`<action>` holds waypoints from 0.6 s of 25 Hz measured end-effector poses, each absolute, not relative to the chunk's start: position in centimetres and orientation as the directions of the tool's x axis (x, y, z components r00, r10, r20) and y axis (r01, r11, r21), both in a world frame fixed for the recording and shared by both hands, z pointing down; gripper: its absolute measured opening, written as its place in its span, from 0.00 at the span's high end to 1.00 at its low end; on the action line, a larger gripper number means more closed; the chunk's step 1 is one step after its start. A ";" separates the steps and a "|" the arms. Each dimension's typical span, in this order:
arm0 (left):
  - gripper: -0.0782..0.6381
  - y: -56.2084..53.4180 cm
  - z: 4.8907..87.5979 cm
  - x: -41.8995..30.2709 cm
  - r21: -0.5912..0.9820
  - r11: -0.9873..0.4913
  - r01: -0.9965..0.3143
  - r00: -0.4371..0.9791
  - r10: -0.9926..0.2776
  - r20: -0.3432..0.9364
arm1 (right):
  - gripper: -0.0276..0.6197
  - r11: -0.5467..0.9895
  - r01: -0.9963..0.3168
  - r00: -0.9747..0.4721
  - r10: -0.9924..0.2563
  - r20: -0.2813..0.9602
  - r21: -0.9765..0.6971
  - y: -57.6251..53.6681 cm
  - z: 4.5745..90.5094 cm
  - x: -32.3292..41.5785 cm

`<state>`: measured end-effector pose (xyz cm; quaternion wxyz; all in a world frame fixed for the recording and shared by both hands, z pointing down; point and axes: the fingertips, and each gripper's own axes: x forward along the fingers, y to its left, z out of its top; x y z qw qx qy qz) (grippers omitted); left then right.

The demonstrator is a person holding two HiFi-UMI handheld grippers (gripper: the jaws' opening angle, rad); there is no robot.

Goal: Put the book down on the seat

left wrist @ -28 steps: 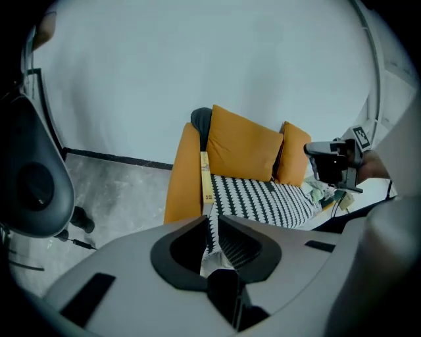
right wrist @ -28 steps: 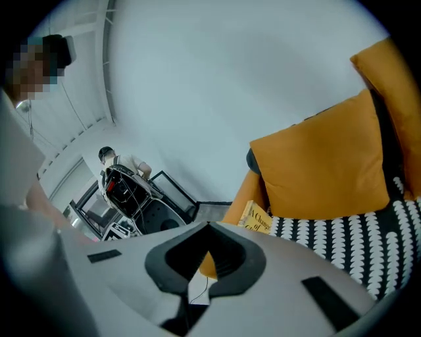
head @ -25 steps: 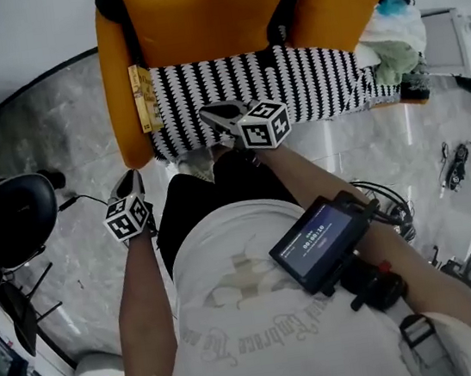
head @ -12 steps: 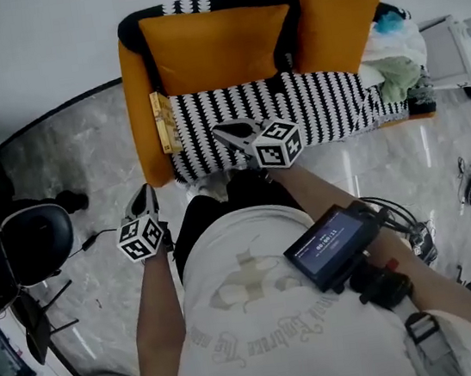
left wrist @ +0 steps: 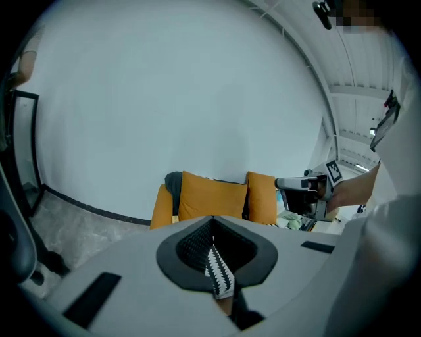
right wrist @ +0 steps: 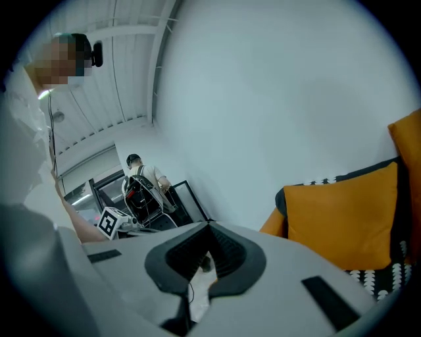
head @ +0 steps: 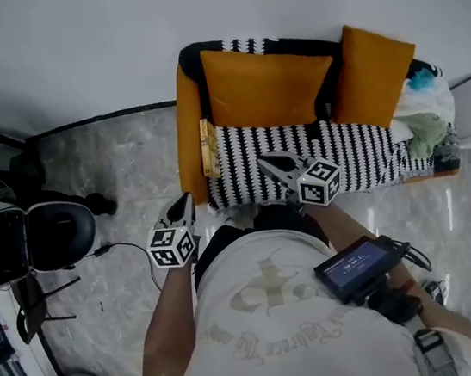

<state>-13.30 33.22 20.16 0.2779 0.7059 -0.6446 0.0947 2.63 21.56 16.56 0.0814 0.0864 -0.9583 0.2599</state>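
A thin yellow book (head: 208, 147) stands on edge at the left end of the black-and-white patterned seat (head: 335, 156), against the sofa's orange armrest (head: 188, 146). My left gripper (head: 187, 198) hangs shut and empty over the floor, in front of the sofa's left corner and apart from the book. In its own view its jaws meet at the tip of the left gripper (left wrist: 220, 293) and point at the orange cushions (left wrist: 212, 197). My right gripper (head: 263, 161) is shut and empty just over the seat's front edge. In the right gripper view, the right gripper (right wrist: 191, 289) holds nothing.
Two orange cushions (head: 270, 91) lean on the sofa back. Clothes (head: 425, 126) are piled at the sofa's right end. A black office chair (head: 60, 238) and a cable (head: 122, 246) are on the marble floor at left. A person with a backpack (right wrist: 141, 181) stands far off.
Both grippers have risen and drawn back from the sofa. The sofa now sits farther right and smaller in the head view. The book has stayed at the seat's left end.
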 end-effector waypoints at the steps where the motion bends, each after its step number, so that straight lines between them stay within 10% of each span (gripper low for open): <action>1: 0.87 33.3 19.9 -13.0 0.267 -0.023 -0.963 0.156 -0.858 0.490 | 0.94 0.851 -0.204 -0.973 -0.121 0.196 -0.484 21.8 16.4 2.7; 15: 0.87 33.3 19.4 -11.7 0.275 -0.060 -0.960 0.193 -0.850 0.490 | 0.94 0.850 -0.237 -0.966 -0.154 0.209 -0.471 22.8 16.0 4.9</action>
